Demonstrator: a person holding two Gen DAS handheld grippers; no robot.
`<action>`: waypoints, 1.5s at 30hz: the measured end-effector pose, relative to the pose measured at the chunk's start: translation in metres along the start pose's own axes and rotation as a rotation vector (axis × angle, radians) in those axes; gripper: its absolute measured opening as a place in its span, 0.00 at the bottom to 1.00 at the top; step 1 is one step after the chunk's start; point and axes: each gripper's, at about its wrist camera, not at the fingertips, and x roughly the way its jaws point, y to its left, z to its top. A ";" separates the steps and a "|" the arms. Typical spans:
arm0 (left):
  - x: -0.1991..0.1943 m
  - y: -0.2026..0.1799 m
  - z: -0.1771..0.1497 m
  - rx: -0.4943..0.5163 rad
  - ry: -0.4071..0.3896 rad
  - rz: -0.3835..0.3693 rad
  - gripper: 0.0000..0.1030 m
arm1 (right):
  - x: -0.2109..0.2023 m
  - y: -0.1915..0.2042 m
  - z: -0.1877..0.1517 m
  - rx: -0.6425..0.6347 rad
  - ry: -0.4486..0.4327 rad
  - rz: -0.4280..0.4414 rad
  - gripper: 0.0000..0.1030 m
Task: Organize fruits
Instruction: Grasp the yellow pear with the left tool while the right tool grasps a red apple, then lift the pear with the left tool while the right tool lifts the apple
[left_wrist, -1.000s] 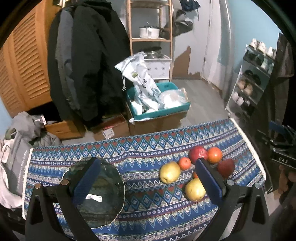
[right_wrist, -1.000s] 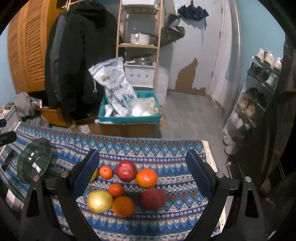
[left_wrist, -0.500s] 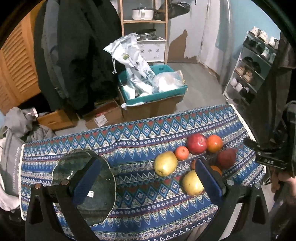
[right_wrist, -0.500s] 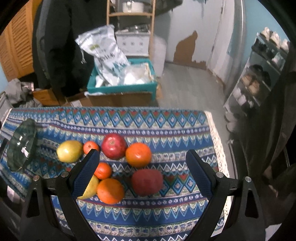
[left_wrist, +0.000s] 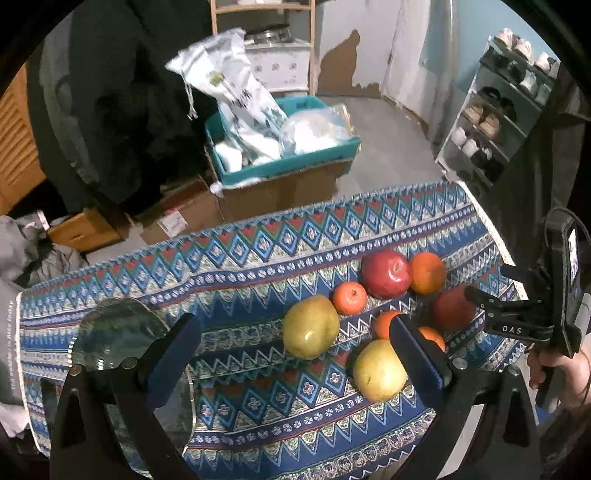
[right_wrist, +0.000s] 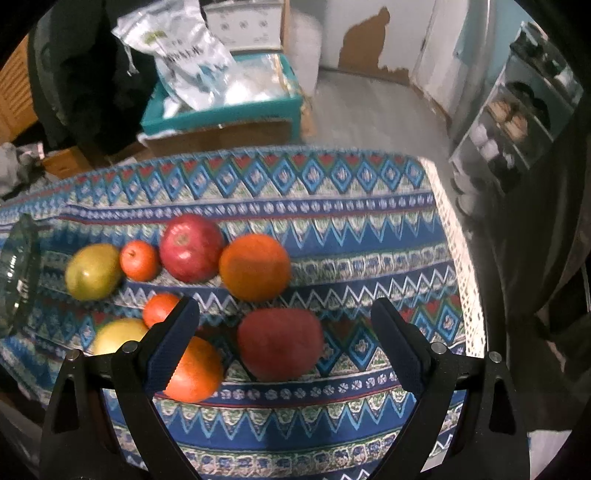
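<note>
Several fruits lie on a patterned blue cloth (left_wrist: 258, 258): a red apple (left_wrist: 386, 274), an orange (left_wrist: 426, 272), a small tangerine (left_wrist: 349, 298), two yellow-green pears (left_wrist: 311, 326) (left_wrist: 378, 370) and a dark red fruit (right_wrist: 279, 344). A glass plate (left_wrist: 118, 332) lies at the cloth's left end. My left gripper (left_wrist: 295, 354) is open above the cloth, its left finger over the plate, its right finger by the near pear. My right gripper (right_wrist: 284, 343) is open, its fingers either side of the dark red fruit, above it. It also shows in the left wrist view (left_wrist: 517, 321).
The cloth (right_wrist: 332, 206) ends in a white fringe at the right (right_wrist: 458, 258). Beyond the table's far edge stand a teal crate with bags (left_wrist: 280, 147), cardboard boxes (left_wrist: 177, 218), dark coats (left_wrist: 110, 92) and a shoe rack (left_wrist: 498, 122).
Both grippers have moved forward and down toward the table. The fruits now look larger in both views. The dark red fruit now lies between my right gripper's fingers. Both stay open.
</note>
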 end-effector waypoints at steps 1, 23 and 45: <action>0.008 0.001 -0.002 0.000 0.014 0.001 0.99 | 0.005 -0.001 -0.002 0.003 0.014 0.003 0.90; 0.129 0.009 -0.018 -0.053 0.236 -0.074 0.99 | 0.083 -0.002 -0.027 0.028 0.170 0.067 0.81; 0.166 -0.009 -0.019 -0.003 0.287 -0.143 0.67 | 0.080 0.000 -0.028 0.012 0.090 0.053 0.73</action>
